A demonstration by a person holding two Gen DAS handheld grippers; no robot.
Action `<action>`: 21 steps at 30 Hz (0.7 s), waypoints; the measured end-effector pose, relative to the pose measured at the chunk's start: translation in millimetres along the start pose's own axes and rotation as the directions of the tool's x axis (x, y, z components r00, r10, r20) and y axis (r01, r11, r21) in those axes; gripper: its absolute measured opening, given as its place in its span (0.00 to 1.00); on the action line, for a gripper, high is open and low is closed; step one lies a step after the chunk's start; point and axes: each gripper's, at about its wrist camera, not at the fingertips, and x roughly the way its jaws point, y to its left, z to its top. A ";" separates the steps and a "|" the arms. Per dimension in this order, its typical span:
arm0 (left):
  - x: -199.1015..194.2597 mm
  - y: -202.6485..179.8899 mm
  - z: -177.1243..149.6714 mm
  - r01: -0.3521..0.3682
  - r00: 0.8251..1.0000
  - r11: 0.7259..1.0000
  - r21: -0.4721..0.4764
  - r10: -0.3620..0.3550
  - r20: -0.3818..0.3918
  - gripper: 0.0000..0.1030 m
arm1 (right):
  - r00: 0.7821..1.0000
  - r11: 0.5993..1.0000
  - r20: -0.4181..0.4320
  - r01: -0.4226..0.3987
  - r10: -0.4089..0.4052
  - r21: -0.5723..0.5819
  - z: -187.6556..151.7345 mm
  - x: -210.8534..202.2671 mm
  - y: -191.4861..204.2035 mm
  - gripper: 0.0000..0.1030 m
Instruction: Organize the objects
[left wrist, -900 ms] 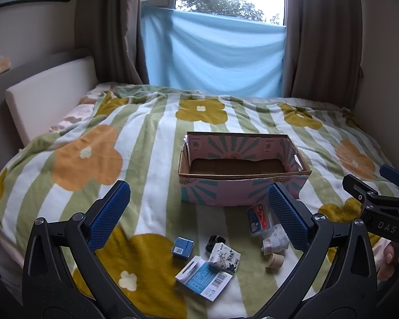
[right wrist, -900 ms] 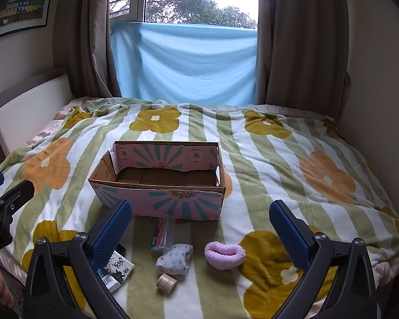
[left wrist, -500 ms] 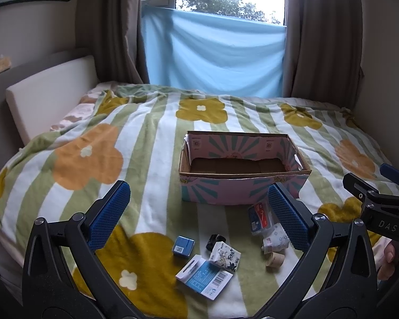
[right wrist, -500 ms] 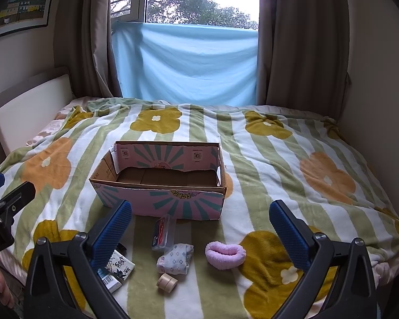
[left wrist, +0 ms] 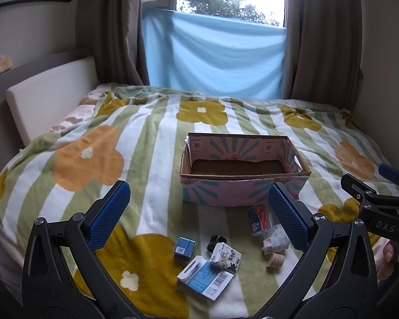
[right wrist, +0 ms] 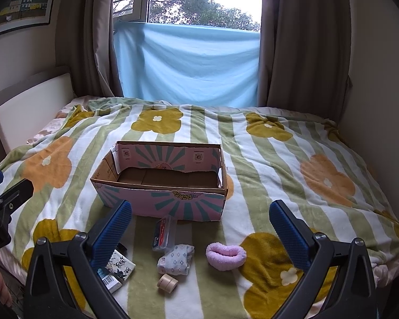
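An empty pink cardboard box (left wrist: 242, 188) (right wrist: 173, 199) sits mid-bed. Small items lie in front of it: a blue box (left wrist: 184, 247), a black roll (left wrist: 216, 241), a patterned tissue pack (left wrist: 225, 256) (right wrist: 119, 264), a blue-and-white carton (left wrist: 204, 276) (right wrist: 110, 281), a clear case with red contents (left wrist: 260, 219) (right wrist: 164, 232), a white rolled sock (left wrist: 276, 240) (right wrist: 176, 259), a beige tape roll (left wrist: 274, 259) (right wrist: 167, 283) and a pink fuzzy sock (right wrist: 226, 255). My left gripper (left wrist: 199, 210) and right gripper (right wrist: 200, 224) hover open above them, holding nothing.
The flowered striped blanket (right wrist: 292, 164) covers the bed. A cushioned headboard (left wrist: 50, 93) stands at the left, a wall at the right, curtains and a blue sheet (right wrist: 188, 63) at the back. The right gripper's body (left wrist: 380, 207) and a hand (left wrist: 391, 257) show beside the left one.
Both views have shifted only slightly; the box sits a touch further right in each view. Nothing on the bed has moved and both grippers stay wide.
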 end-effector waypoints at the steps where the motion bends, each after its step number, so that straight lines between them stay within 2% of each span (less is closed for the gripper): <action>1: 0.0 -0.1 -0.1 0.000 1.000 1.000 -0.001 0.000 0.000 1.00 | 1.000 1.000 0.000 0.000 0.000 -0.001 0.5 -0.7 0.0 1.00; 21: -5.0 6.9 3.2 0.004 1.000 1.000 -0.011 -0.004 0.019 1.00 | 1.000 1.000 -0.001 0.002 -0.002 0.002 2.2 -1.7 1.7 1.00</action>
